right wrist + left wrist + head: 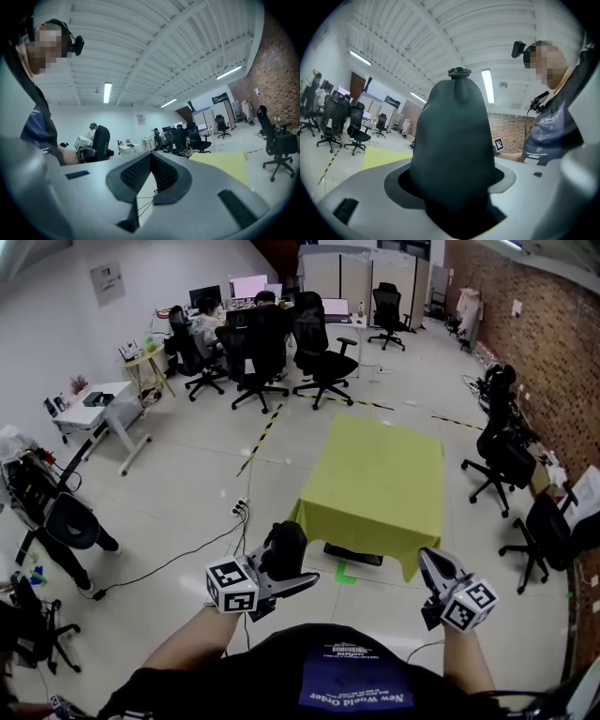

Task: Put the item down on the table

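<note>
A black rounded item with a small knob on top is held up in front of my body, and my left gripper is shut on it. In the left gripper view the black item fills the space between the jaws and hides their tips. My right gripper is shut with nothing in it; in its own view the right gripper has its pads meeting at the tip. The table, covered in a yellow-green cloth, stands a step ahead on the floor, beyond both grippers.
Black office chairs crowd the desks at the back, and more chairs stand along the brick wall at right. A white desk stands at left. Cables trail across the floor to the table's left.
</note>
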The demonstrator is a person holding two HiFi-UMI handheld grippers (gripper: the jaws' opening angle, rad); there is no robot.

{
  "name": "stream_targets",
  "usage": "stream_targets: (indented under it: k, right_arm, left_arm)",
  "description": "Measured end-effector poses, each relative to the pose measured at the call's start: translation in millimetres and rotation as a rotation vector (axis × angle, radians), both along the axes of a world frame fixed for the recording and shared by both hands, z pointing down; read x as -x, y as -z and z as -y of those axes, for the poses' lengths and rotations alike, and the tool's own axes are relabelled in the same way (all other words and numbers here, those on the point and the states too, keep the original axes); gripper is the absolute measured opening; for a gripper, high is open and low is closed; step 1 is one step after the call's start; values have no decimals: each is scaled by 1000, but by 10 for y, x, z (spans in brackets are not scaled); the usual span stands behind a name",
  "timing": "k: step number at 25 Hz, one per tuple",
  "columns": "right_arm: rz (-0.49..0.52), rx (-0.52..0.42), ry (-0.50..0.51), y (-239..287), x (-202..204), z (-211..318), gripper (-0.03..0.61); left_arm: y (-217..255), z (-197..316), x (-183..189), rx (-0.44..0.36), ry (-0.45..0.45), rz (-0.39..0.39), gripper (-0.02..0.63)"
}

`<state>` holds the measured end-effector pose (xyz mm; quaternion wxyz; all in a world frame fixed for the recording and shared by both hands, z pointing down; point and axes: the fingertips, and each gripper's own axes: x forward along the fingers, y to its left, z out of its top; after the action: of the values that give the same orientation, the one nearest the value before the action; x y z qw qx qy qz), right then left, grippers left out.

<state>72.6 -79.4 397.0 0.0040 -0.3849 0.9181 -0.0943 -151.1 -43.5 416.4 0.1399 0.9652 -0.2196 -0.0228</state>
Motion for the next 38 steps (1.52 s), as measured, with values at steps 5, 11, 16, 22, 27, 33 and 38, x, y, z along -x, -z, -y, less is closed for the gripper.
stream_targets:
  k: [5, 11, 16, 22, 27, 33, 38]
  right_arm:
    - [-23, -10, 86, 113, -380, 632, -14]
    - [-36, -6, 113, 47, -809, 1122, -14]
    - [-43, 31, 98, -95, -960, 1462, -14]
    - [-71, 42, 39, -124, -792, 2086, -14]
    - [-81, 12, -61, -4, -567, 2757, -14]
    - [-68, 11, -144, 78, -208, 3413, -14]
    - [-89, 78, -131, -161, -71, 3803, -14]
  left_arm:
    - [44, 554, -423, 20, 78, -9, 337]
    - [-43, 1041, -919, 32, 89, 25, 336]
    - [-126, 1497, -1060, 56, 60, 52, 336]
    - [-316, 2282, -864, 64, 13, 56, 336]
    - [-571, 3135, -691, 76, -83, 80, 337]
    - [-863, 3953, -497, 66, -204, 199, 337]
    - [-1276, 4467, -543, 107, -225, 281, 337]
